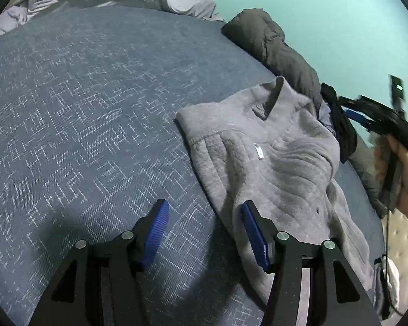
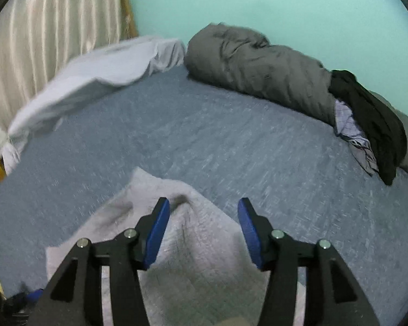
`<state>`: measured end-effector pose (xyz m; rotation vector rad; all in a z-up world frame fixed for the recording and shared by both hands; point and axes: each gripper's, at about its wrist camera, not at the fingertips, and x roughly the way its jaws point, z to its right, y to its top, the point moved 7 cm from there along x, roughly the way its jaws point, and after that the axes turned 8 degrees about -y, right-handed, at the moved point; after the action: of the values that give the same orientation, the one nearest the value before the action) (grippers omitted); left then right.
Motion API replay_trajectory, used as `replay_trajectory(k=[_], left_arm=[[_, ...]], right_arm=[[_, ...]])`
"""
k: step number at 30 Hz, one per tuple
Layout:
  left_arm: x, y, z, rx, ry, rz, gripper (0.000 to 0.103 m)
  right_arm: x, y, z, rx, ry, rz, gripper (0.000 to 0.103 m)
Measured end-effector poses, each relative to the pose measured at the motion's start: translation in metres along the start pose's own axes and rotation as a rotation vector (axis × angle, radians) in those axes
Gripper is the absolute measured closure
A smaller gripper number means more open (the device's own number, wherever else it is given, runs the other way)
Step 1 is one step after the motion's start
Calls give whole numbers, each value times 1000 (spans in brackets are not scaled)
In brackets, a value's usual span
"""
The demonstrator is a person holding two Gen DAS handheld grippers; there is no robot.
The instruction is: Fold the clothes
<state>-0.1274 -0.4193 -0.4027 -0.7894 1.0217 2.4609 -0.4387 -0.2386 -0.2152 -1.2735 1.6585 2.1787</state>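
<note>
both grippers gape wide over the grey sweater [image 1: 272,160] (nothing held).

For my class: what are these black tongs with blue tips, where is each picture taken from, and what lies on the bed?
There is no robot. A person holds a two-finger gripper in each hand, each with a fisheye camera looking along its fingers. The left gripper is open over the edge of a grey quilted sweatshirt lying on the blue patterned bedspread. The right gripper, also open, holds nothing; the left view shows it raised at the side, blurred. By the wall lie a rolled grey duvet, a black garment and a checked cloth.
</note>
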Motion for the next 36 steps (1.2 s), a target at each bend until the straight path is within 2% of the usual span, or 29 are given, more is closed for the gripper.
replay_trajectory(k=[3,6,10,13,17,19,20,21,22,24,29,36], left_arm=[[4,8,-3,-27,-15,13,43],[10,15,-8,-69,-36,23,43],[14,21,-9,-74,-37,27,43],[17,26,-7,-63,-38,24,43],[24,29,-10,-74,-55,22,47],[28,30,-9,-69,-70,12,65],[30,29,-9,-73,-81,7,71],[32,29,-9,-80,-100,2,84],[34,28,-9,-88,-112,-2,92],[30,27,-6,-78,-116,5,98],[4,28,10,-21,-106,50,100],[-60,37,20,25,-66,54,100]], right_arm=[[-23,-15,21,51,12,11,47],[-50,-54,41,104,62,-3,46],[-85,-138,80,184,109,-68,43],[-110,-198,112,246,91,-118,43],[-146,-261,147,307,59,-163,43],[-164,-281,161,332,48,-169,43],[-173,-290,169,346,36,-168,43],[-181,-299,176,359,22,-166,43],[-189,-306,183,375,11,-165,43],[-204,-321,198,410,-8,-165,43],[-252,-350,239,500,-65,-151,43],[-307,-379,286,508,-162,-147,41]])
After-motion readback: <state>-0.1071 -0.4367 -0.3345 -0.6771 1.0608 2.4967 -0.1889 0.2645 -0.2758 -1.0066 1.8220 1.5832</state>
